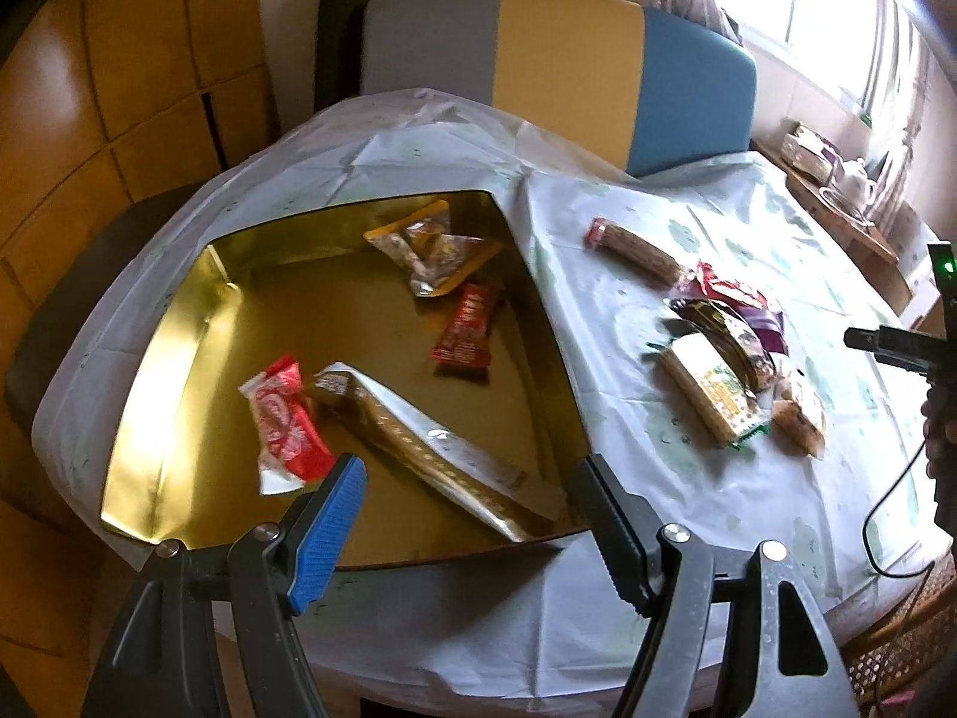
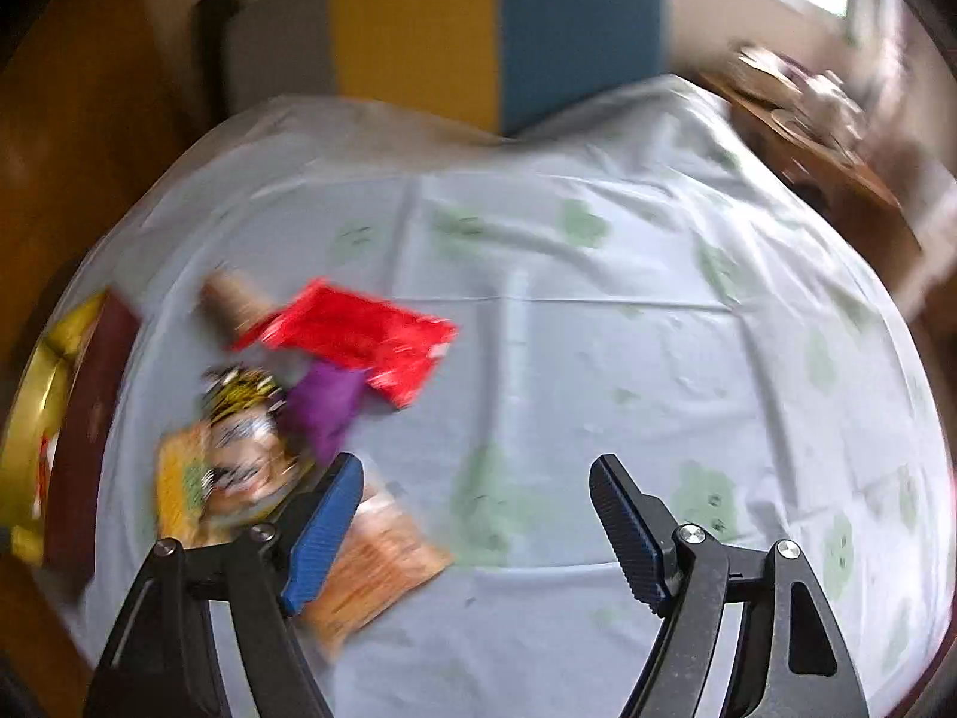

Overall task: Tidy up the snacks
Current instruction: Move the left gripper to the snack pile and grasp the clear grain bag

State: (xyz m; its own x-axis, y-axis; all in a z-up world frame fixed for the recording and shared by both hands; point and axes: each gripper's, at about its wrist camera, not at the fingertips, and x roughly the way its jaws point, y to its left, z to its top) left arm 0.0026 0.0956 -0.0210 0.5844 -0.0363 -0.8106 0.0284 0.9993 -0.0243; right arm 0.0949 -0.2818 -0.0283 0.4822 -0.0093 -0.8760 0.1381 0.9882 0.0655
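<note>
I can read no text, brand, number or sign in either view. The red-and-white wrapper (image 1: 286, 426) and the dark red bar wrapper (image 1: 465, 330) in the shallow gold metal tin (image 1: 179, 353) carry white lettering too small and soft to make out. In the right wrist view, printing on the bright red packet (image 2: 359, 338) is blurred.

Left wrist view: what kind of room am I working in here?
Most likely a home dining or living room: a table under a patterned tablecloth, a grey, yellow and blue chair back behind it, a curtained window, and a teapot on a side surface.
</note>
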